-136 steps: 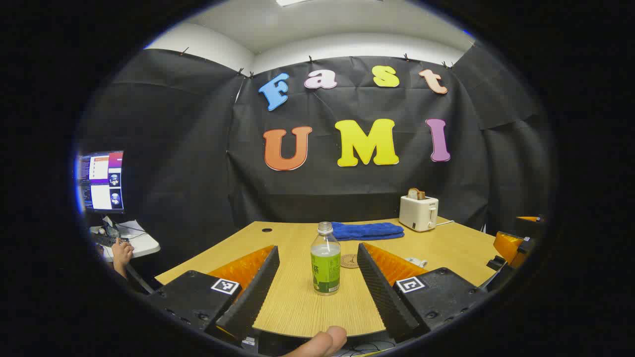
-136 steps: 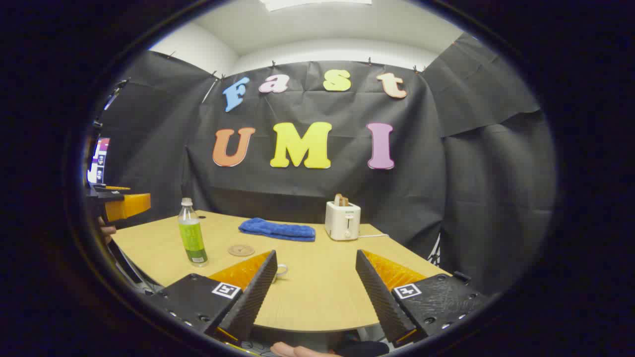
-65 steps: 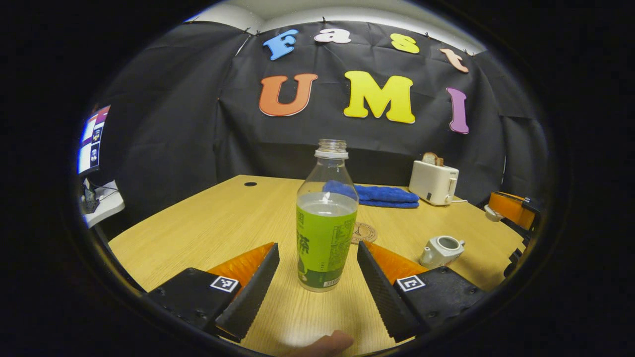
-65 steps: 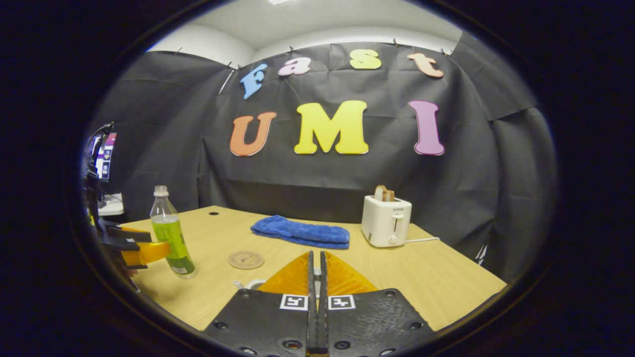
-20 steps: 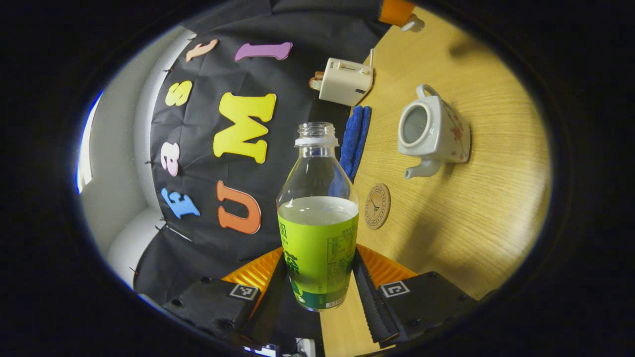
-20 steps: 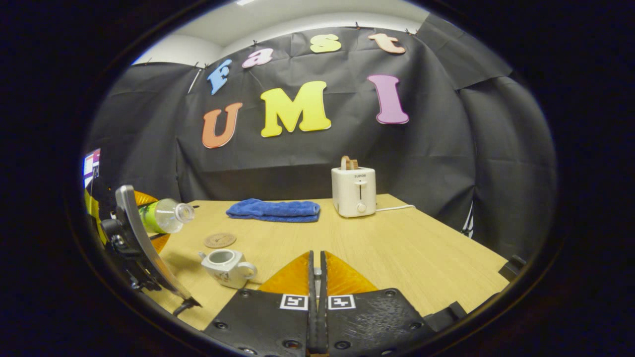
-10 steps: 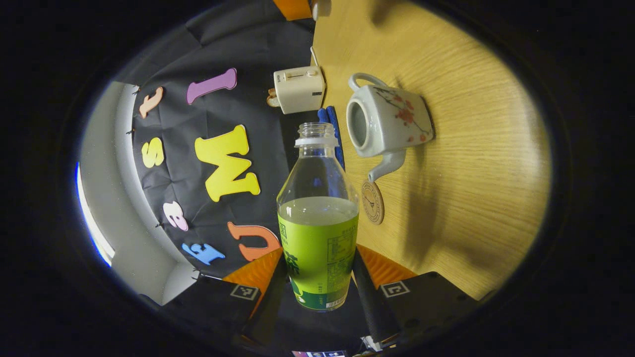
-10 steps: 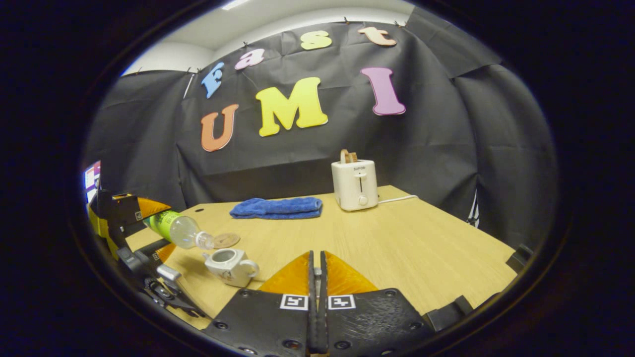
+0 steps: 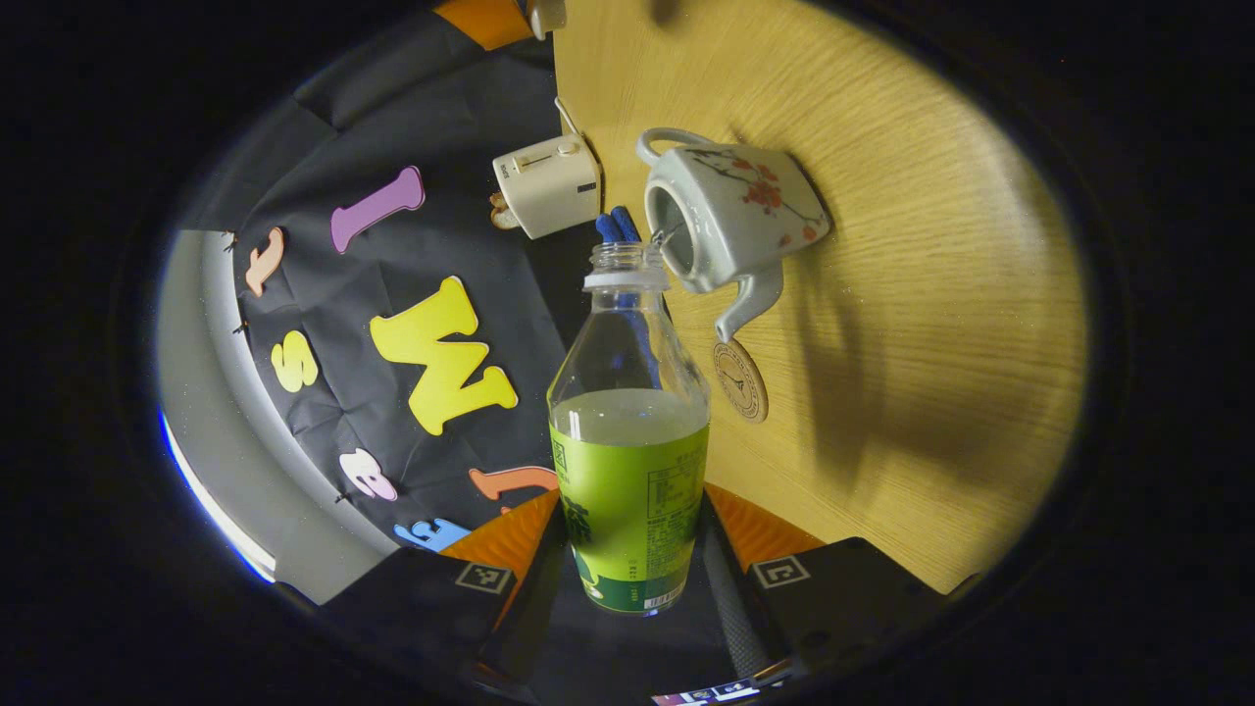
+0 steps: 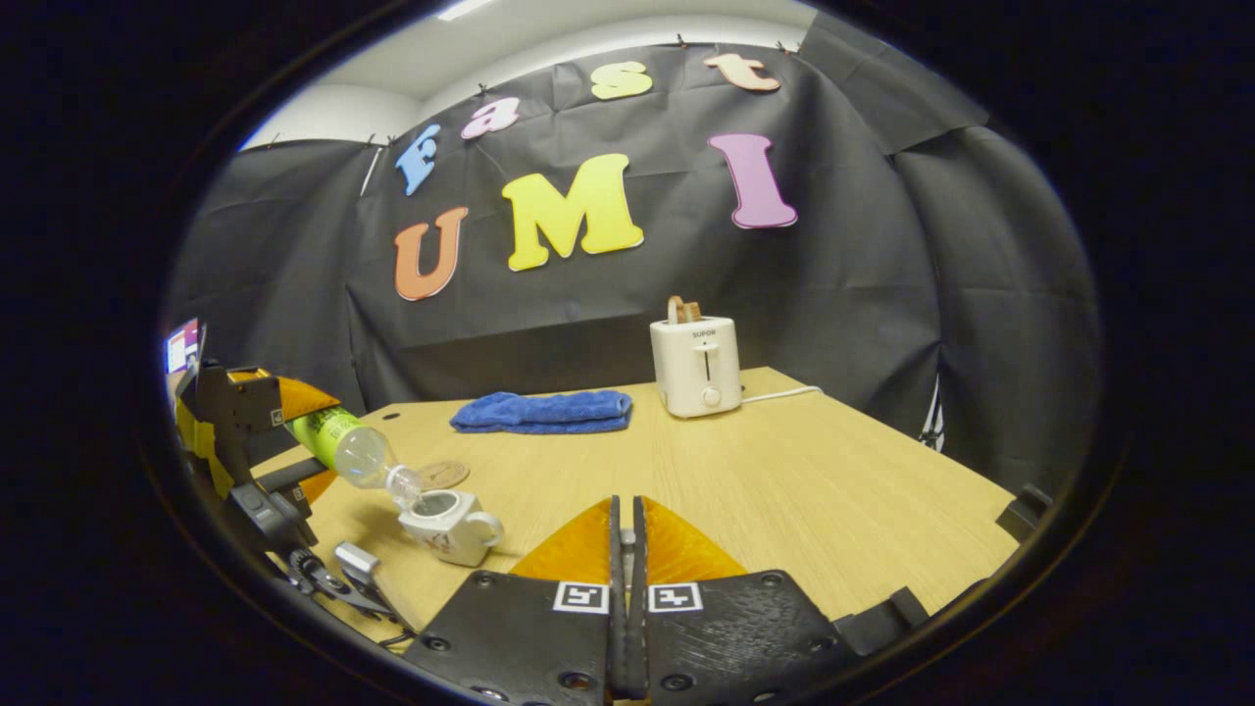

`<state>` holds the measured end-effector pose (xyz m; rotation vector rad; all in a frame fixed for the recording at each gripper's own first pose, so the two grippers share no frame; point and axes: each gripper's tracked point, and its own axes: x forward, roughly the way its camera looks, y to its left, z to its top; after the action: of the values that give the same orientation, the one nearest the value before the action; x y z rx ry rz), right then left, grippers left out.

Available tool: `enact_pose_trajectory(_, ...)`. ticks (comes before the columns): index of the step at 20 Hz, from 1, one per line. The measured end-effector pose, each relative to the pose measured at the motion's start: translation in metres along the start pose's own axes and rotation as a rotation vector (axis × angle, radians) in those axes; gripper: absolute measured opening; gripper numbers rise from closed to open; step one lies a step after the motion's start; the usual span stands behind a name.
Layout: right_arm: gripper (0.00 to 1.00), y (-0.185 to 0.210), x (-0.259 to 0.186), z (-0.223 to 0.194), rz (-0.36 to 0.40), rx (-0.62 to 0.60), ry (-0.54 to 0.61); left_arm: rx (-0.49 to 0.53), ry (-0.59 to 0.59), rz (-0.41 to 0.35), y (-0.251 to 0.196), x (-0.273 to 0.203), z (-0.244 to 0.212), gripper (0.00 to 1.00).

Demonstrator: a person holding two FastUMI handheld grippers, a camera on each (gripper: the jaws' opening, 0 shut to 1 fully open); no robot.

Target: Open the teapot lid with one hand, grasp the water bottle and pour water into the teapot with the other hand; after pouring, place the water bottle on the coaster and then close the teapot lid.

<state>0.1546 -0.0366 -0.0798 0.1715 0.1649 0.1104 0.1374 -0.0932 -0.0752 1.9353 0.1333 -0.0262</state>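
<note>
**Pouring into the teapot**

Left gripper pinches the tilted bottle, its mouth at the open teapot on the table; coaster beside the spout; right gripper pressed together, whether on anything I cannot tell.

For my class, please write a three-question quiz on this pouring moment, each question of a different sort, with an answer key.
1. True or false: the water bottle stands upright on the coaster.
2. Multiple choice: which thing lies on the table between the coaster and the toaster in the right gripper view? A) a blue towel B) a plate C) a spoon
3. Fill in: the left gripper tips the bottle's open mouth over the opening of the ____.

Key
1. False: the left gripper's fingers clamp the bottle, tilted in the air, and the coaster is bare.
2. A
3. teapot, which sits with its lid off.
</note>
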Motion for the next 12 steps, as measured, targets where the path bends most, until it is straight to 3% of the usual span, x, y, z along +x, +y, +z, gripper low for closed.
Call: enact_pose_trajectory(12, 0.0, -0.006, 0.001, -0.007, 0.011, 0.019, 0.005, 0.171, -0.001, 0.032, 0.023, 0.005, 0.005, 0.74)
